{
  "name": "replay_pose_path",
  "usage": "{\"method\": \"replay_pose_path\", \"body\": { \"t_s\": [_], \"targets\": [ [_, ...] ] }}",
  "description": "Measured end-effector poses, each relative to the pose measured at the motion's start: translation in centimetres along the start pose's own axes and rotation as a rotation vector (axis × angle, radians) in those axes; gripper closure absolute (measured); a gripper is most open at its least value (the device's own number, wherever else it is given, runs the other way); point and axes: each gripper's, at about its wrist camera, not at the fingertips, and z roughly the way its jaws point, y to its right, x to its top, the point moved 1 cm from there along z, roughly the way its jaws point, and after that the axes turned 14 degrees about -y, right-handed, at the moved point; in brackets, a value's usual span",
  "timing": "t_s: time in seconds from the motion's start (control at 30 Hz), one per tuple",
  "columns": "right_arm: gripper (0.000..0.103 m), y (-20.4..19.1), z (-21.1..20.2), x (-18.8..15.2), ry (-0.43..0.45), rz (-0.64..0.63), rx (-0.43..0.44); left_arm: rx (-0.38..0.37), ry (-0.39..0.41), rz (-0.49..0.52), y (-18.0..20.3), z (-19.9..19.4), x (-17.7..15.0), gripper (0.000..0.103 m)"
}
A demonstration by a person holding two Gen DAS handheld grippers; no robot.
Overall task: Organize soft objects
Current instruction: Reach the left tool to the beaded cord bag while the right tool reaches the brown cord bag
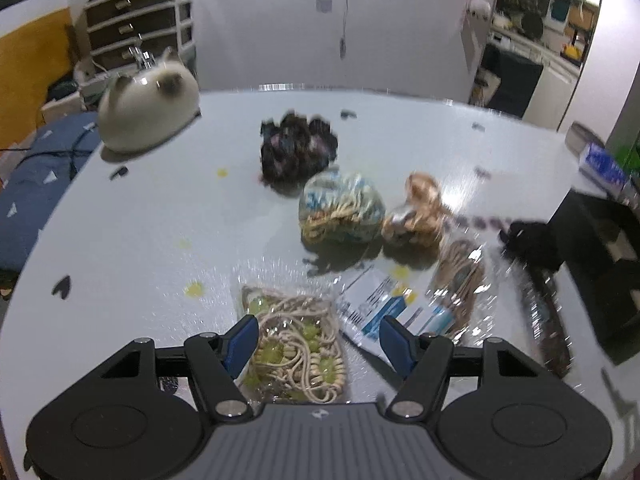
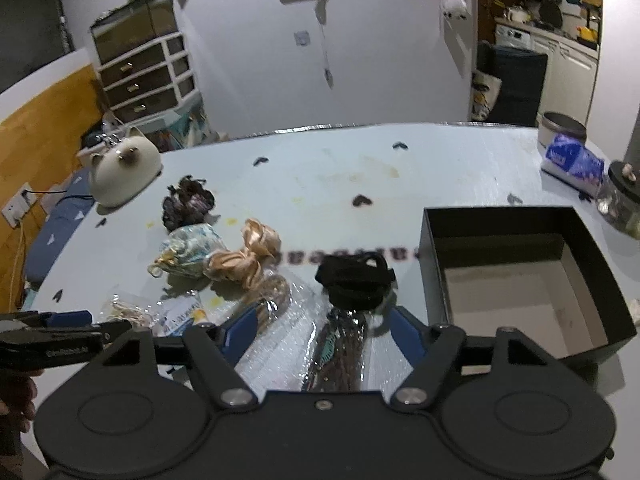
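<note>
So in the left wrist view, the left gripper (image 1: 316, 340) is hanging right over a clear packet of cream cord with green beads (image 1: 298, 350), jaws apart and nothing pinched yet, with the packet sitting between the blue pads (image 1: 242, 340). Further out on the pale blue table (image 1: 132, 216) there's a dark scrunchie (image 1: 298, 152), a blue patterned fabric bundle (image 1: 340, 208) touching a peach satin scrunchie (image 1: 418, 212), plus a labelled packet (image 1: 384, 308) just beside the bead one. The view's pretty blurry, so I can't tell how flat the bead packet lies. My take: come straight down and pinch the plastic together with the bulk of the cord, not just a slippery corner of film, or it'll probably slide out. Over in the right wrist view, the right gripper (image 2: 320, 332) is also spread open and holding nothing, lined up over a long shiny wrapped packet (image 2: 340, 350), with a folded black fabric piece (image 2: 354, 282) just past it. The open black box (image 2: 592, 264) sits to the right, empty as far as I can see, so I'd guess that's where everything goes. The left gripper (image 2: 86, 326) peeks in at the left edge. I'd grab the long packet near its middle so it doesn't droop, and keep the two hands from crossing.
</note>
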Motion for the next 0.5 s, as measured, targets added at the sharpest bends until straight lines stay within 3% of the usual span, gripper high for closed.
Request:
{"method": "replay_pose_path", "body": {
  "t_s": [0.17, 0.37, 0.5],
  "targets": [
    [0.031, -0.2, 1.2, 0.4, -0.032, 0.016, -0.018, 0.007, -0.061, 0.012, -0.6, 2.6, 0.0, 0.036],
    [0.033, -0.5, 3.2, 1.0, -0.090, 0.025, -0.014, -0.008, -0.065, 0.033, -1.1, 2.8, 0.4, 0.034],
    [0.034, -0.5, 5.2, 1.2, -0.148, 0.032, -0.019, 0.013, -0.013, 0.032, -1.5, 1.7, 1.3, 0.016]
  ]
}}
